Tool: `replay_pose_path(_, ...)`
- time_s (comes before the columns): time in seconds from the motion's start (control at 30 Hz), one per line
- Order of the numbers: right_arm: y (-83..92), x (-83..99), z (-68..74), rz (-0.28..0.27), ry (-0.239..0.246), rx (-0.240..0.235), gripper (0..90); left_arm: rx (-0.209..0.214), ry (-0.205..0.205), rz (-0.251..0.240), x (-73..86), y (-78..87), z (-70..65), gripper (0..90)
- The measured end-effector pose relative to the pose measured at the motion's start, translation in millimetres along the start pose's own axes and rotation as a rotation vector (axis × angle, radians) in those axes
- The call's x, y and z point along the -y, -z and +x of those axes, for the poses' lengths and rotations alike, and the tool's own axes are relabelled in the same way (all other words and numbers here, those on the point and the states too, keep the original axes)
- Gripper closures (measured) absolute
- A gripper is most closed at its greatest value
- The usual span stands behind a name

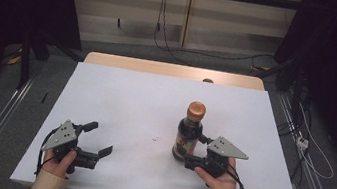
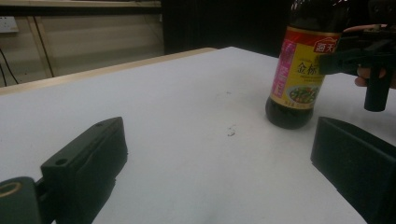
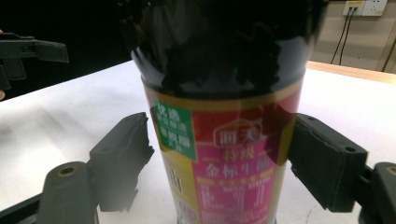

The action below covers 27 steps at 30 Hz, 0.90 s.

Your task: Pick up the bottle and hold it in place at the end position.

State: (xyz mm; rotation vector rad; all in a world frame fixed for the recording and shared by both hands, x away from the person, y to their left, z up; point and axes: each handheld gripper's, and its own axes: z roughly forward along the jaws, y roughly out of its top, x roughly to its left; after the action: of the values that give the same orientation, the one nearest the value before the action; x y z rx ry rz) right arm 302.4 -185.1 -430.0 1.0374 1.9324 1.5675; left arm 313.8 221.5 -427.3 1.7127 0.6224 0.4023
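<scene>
Dark sauce bottle [image 1: 188, 134] stands upright on the white surface [image 1: 120, 102], right of centre, roughly at 4 o'clock from the middle of the sheet. Orange cap [image 1: 196, 110] is on. The label [image 3: 224, 158] is pink and yellow with a green patch.

My right tongs [image 1: 194, 149] are at the bottle's lower body, coming in from its 4 o'clock side. In the right gripper view the bottle sits squarely between the two black jaws. The right-hand pad [image 3: 322, 158] lies against the label edge. The left-hand pad [image 3: 123, 154] is just beside the glass, and I cannot tell whether it touches. So the jaws are narrowed most of the way around the bottle, but a firm squeeze is not confirmed. The base of the bottle rests on the surface. My right hand [image 1: 218, 180] holds the tool from below, with the grey plate [image 1: 227, 148] on top.

My left tongs [image 1: 99, 139] rest low at 8 o'clock on the surface, well apart from the bottle, with the jaws spread wide and nothing between them. In the left gripper view both jaws sit far apart over bare white surface, with the bottle off at about 1 o'clock. A small dark speck [image 2: 230, 131] lies on the sheet between the left tongs and the bottle. My left hand [image 1: 59, 160] grips the tool near the front edge.
</scene>
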Motion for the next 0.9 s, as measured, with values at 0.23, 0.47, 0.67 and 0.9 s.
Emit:
replay_pose_path(0.23,-7.1,-2.0,-2.9,0.006,-0.012,0.000,26.0,0.002,0.001,-0.001,0.0,0.0,0.2,3.5)
replay_pose_path(0.47,-11.4,-3.1,-3.6,0.001,-0.005,-0.007,26.4,0.005,-0.003,0.001,-0.2,-0.7,0.3,3.4)
replay_pose_path(0.67,-14.0,-4.1,-2.0,0.004,0.030,0.004,28.9,0.011,-0.009,0.009,-0.3,-2.1,-0.3,3.5)
replay_pose_path(0.9,-12.4,-5.0,-1.8,0.004,0.056,0.004,30.0,0.009,-0.005,0.013,0.4,-2.3,0.3,3.3)
